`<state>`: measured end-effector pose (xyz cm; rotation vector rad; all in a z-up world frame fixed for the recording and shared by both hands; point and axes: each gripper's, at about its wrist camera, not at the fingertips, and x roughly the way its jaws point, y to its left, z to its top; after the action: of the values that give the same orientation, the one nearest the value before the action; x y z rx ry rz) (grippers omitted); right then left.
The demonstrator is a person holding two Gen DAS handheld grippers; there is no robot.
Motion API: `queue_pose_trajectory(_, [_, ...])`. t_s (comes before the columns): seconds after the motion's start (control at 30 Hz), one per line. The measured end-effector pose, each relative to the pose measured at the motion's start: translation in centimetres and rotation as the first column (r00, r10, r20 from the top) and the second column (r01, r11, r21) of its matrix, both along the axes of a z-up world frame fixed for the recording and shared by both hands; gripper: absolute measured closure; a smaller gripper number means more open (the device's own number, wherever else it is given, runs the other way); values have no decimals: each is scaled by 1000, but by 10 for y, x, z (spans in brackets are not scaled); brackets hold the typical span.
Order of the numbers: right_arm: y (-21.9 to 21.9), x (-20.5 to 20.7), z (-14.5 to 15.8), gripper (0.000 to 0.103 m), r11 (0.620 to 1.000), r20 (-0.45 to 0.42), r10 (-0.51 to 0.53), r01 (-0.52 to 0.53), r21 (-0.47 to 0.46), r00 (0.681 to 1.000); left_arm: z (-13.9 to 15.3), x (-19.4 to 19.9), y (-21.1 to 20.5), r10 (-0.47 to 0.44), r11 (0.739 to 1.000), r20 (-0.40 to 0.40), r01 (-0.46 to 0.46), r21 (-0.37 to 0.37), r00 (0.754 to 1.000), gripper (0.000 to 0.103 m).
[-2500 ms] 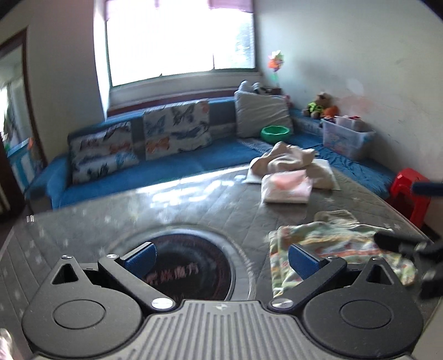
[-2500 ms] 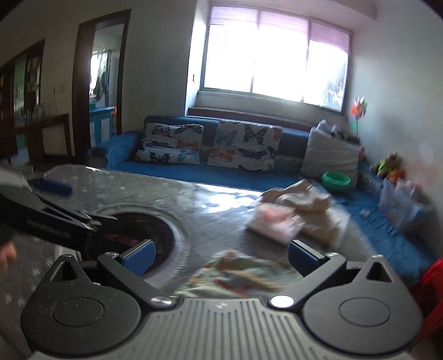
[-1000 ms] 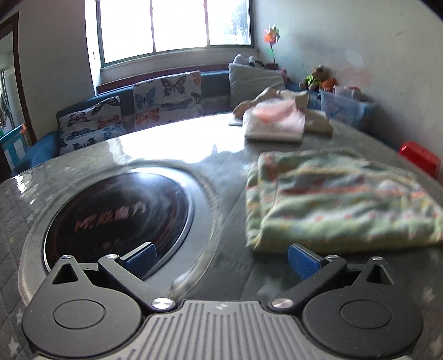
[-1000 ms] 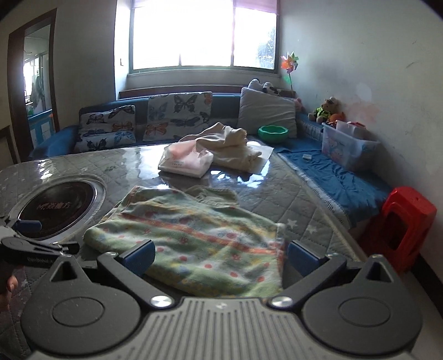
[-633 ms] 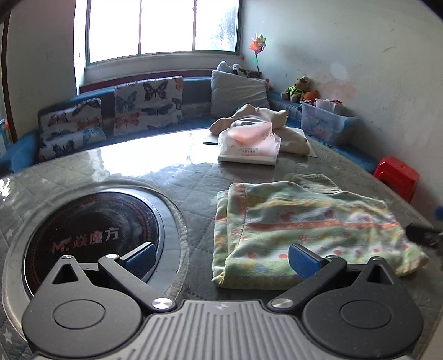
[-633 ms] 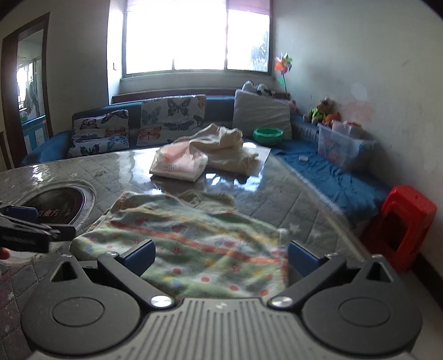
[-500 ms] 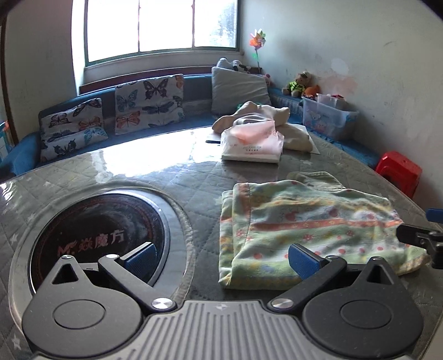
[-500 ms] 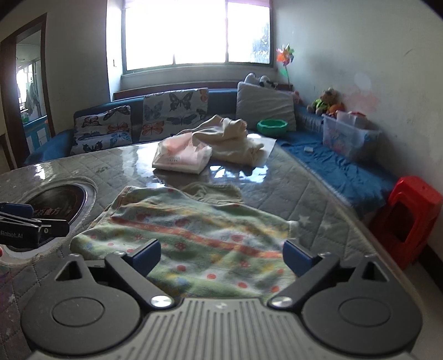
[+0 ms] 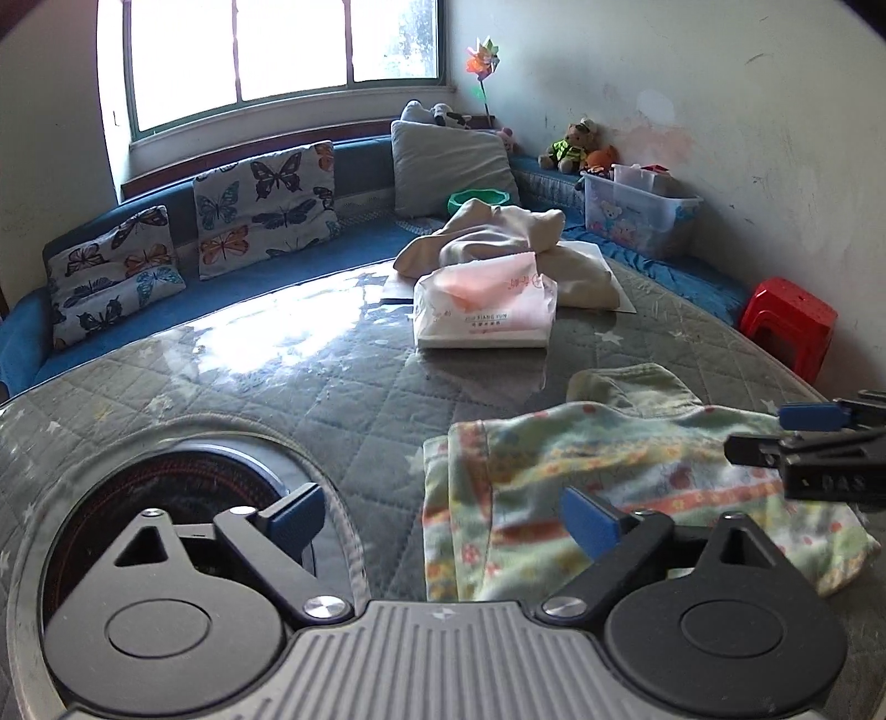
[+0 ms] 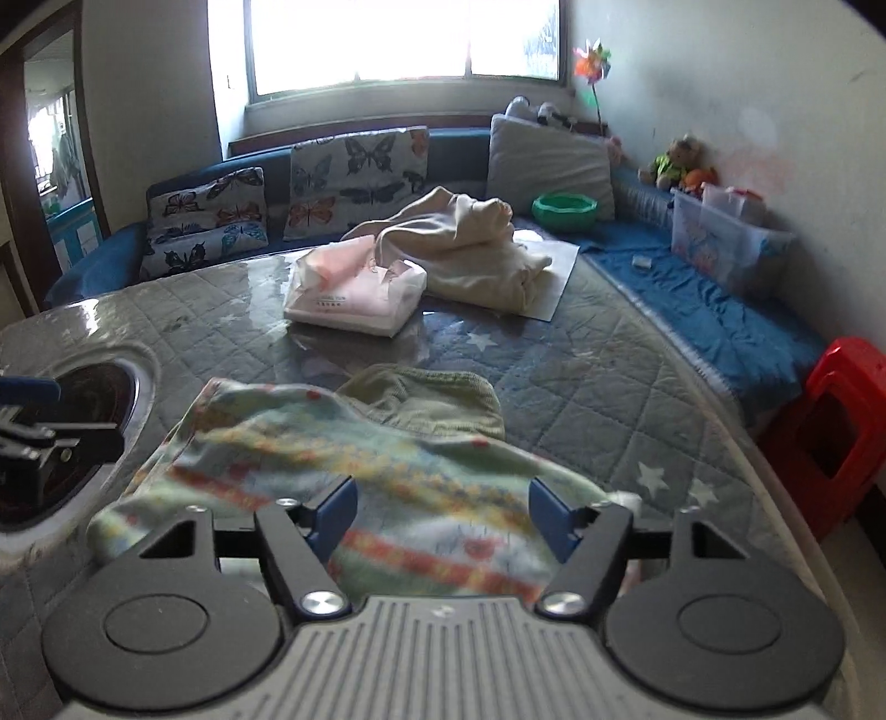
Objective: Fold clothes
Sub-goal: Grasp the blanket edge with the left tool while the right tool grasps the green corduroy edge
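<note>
Left wrist view: the left gripper (image 9: 443, 512) hangs wide open and empty just short of the striped green garment (image 9: 626, 493), its left hem nearest, likely lined up for a fold

Right wrist view: the right gripper (image 10: 442, 512), half open and empty, straddles the garment's (image 10: 354, 476) near edge, beside the induction hob (image 10: 83, 421)

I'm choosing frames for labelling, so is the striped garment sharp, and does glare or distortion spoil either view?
Left wrist view: striped garment slightly soft; window glare on the table; fisheye bends the edges. Right wrist view: garment motion-blurred near the right hand-held gripper; window blown out.
</note>
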<state>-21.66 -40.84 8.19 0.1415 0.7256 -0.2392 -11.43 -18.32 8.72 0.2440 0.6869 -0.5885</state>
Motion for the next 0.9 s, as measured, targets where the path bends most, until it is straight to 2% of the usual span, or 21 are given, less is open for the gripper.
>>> queue_pose_trajectory(0.17, [-18,33,-12,48,1000,-41,-4,5,25,999,-3,23,-11,-9,1000,-28,9,3,1000,24])
queue_pose_trajectory(0.23, [-23,44,-17,50,1000,-58,-7,9,30,998,-4,30,-16,-20,1000,-36,20,2,999,33])
queue_pose_trajectory(0.3, [-27,55,-23,52,1000,-72,-12,14,28,997,-6,36,-20,-31,1000,-46,31,2,998,37])
queue_pose_trajectory(0.33, [-29,59,-26,57,999,-78,-13,16,32,997,-7,39,-22,-36,999,-51,36,2,998,42])
queue_pose_trajectory(0.43, [-36,69,-30,64,998,-78,-12,17,67,997,-10,48,-28,-52,999,-65,52,1,997,48])
queue_pose_trajectory(0.53, [-40,75,-33,69,997,-78,-6,12,78,997,-15,54,-27,-62,998,-87,61,-10,994,49])
queue_pose_trajectory(0.63, [-43,79,-35,79,997,-80,0,6,76,997,-20,61,-26,-72,997,-108,70,-22,992,44])
queue_pose_trajectory(0.73, [-45,80,-35,89,997,-72,9,-3,80,997,-24,64,-28,-69,998,-135,67,-23,988,44])
queue_pose_trajectory(0.9, [-49,84,-37,88,997,-61,5,0,73,998,-30,68,-34,-79,997,-158,77,-14,984,44])
